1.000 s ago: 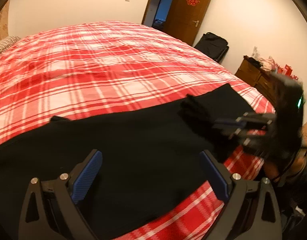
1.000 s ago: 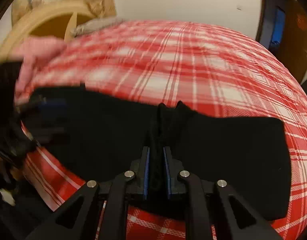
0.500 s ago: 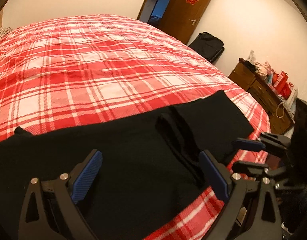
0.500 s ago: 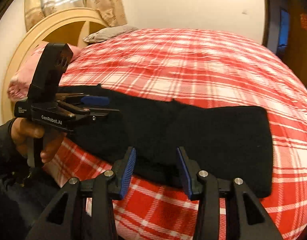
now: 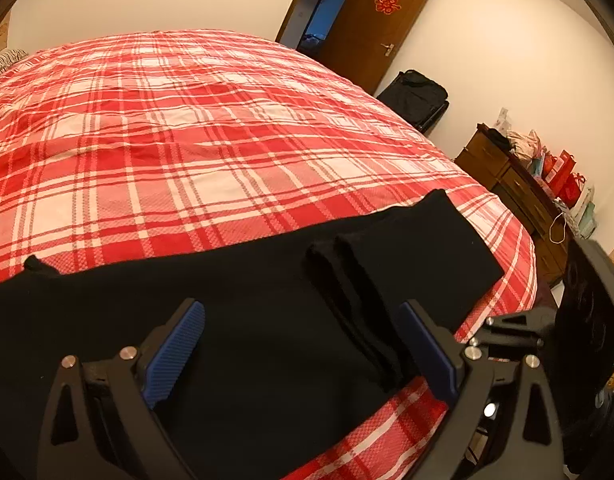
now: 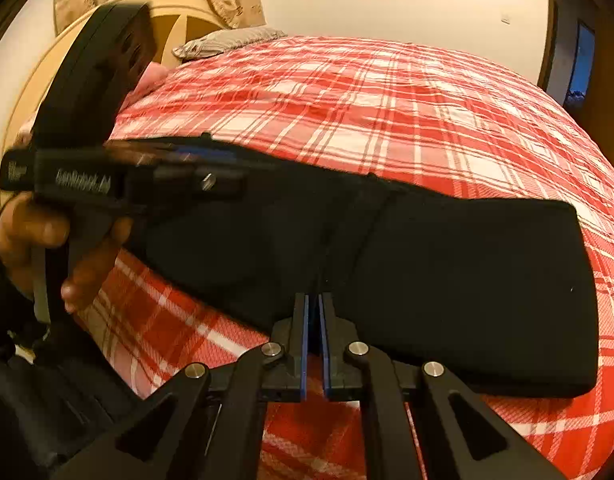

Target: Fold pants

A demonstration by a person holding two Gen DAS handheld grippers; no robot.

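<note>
The right gripper [image 6: 315,320] is seen with its pads nearly together at the near edge of the pants [image 6: 447,280]; whether cloth is pinched between them cannot be told, black on black. The left gripper [image 5: 303,356] is held with its fingers wide apart over the pants' middle, nothing between them. In the right view it is blurred, gripped by a hand [image 6: 35,236]. The pants are laid across the near edge of the bed [image 5: 187,140], a fold ridge crossing them.
</note>
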